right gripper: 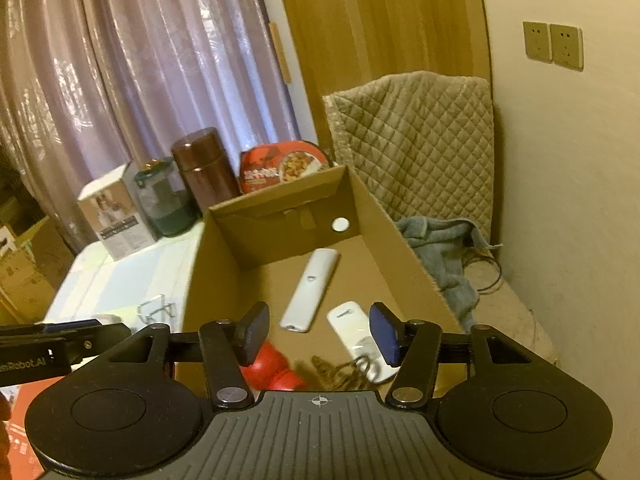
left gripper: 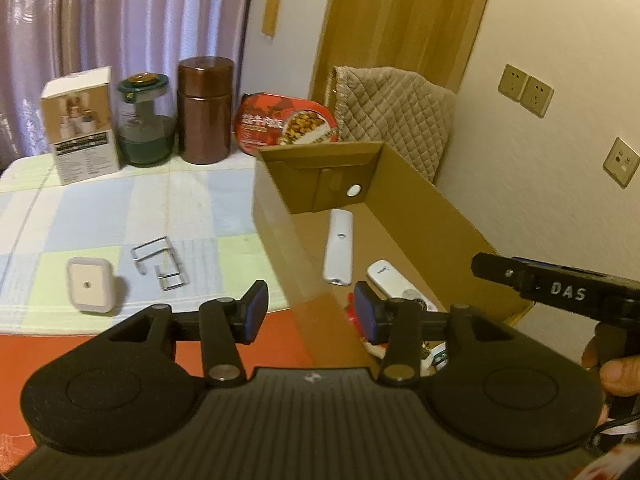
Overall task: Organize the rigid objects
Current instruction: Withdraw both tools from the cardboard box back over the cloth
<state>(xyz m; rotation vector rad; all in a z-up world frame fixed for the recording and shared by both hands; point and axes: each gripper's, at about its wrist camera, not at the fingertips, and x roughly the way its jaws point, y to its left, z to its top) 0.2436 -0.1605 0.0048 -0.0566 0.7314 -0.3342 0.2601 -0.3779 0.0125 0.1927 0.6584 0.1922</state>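
A cardboard box (left gripper: 416,208) (right gripper: 400,240) stands on the table's right side. Inside lie a long white remote (left gripper: 338,246) (right gripper: 310,290), a shorter white device (left gripper: 394,280) (right gripper: 354,330), a red object (right gripper: 272,370) and a dark tangle (right gripper: 332,372). On the checked tablecloth (left gripper: 120,208) left of the box sit a white square night light (left gripper: 89,285) and a bent metal wire hook (left gripper: 160,258) (right gripper: 156,312). My left gripper (left gripper: 310,312) is open and empty over the box's near left wall. My right gripper (right gripper: 320,334) is open and empty above the box's near end.
At the table's back stand a white carton (left gripper: 82,126) (right gripper: 116,212), a green-lidded glass jar (left gripper: 146,120) (right gripper: 164,200), a brown canister (left gripper: 205,110) (right gripper: 206,172) and a red food tray (left gripper: 286,124) (right gripper: 284,166). A quilted chair (right gripper: 416,140) with a blue cloth (right gripper: 444,252) stands behind the box.
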